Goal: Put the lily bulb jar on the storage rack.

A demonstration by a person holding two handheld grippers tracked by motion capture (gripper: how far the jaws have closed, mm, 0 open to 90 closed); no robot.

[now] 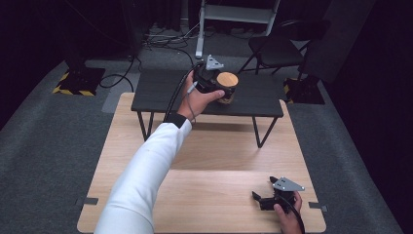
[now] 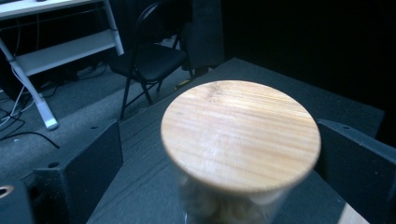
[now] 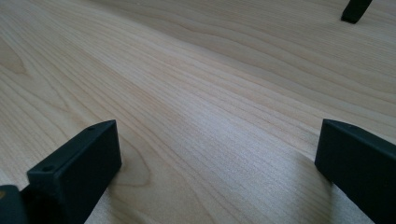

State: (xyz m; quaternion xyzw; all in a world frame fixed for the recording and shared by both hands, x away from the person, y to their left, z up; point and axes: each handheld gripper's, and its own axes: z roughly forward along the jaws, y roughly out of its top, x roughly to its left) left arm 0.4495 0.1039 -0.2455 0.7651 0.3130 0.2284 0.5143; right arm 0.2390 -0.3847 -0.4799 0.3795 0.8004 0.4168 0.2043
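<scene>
While the left tongs (image 1: 220, 84) stand spread on either side of the jar (image 1: 227, 87), neither pad pressing on it, the jar rests on the dark desk (image 1: 160, 92) at the far side. Risk, as judged: drawing the tongs back at an angle could catch the glass wall or the wooden lid (image 2: 240, 133) and tip the jar. Its pale contents are too blurred to identify. The right tongs (image 1: 261, 197) lie spread on the near wooden desk (image 1: 204, 195), holding nothing.

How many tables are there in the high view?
2: the light wooden table nearest the person, and the small black table standing on its far edge, carrying the jar.
</scene>
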